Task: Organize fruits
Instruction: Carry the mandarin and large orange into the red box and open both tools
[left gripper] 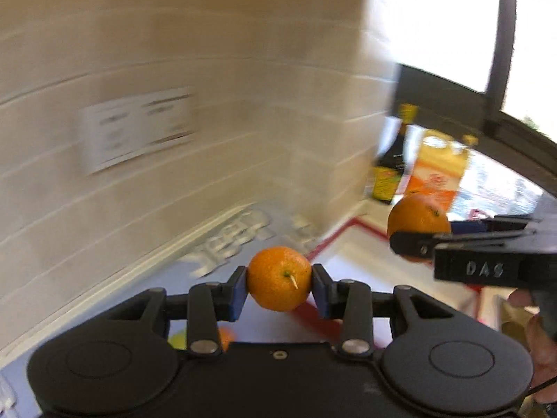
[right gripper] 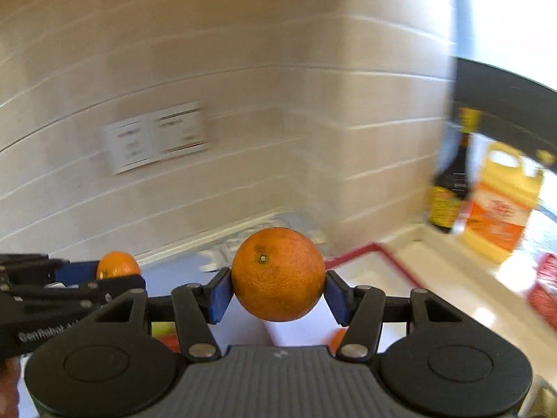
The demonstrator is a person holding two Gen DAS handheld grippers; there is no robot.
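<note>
My left gripper is shut on a small orange with a short stem and holds it in the air above the counter. My right gripper is shut on a larger orange, also lifted. In the left wrist view the right gripper comes in from the right with its orange. In the right wrist view the left gripper comes in from the left with its small orange. Bits of yellow and orange fruit show below the fingers, mostly hidden.
A tiled wall with a paper notice stands close ahead. A white board with a red border lies on the counter. A dark sauce bottle and a yellow-orange jug stand at the right by the window. A red mesh bag lies at far right.
</note>
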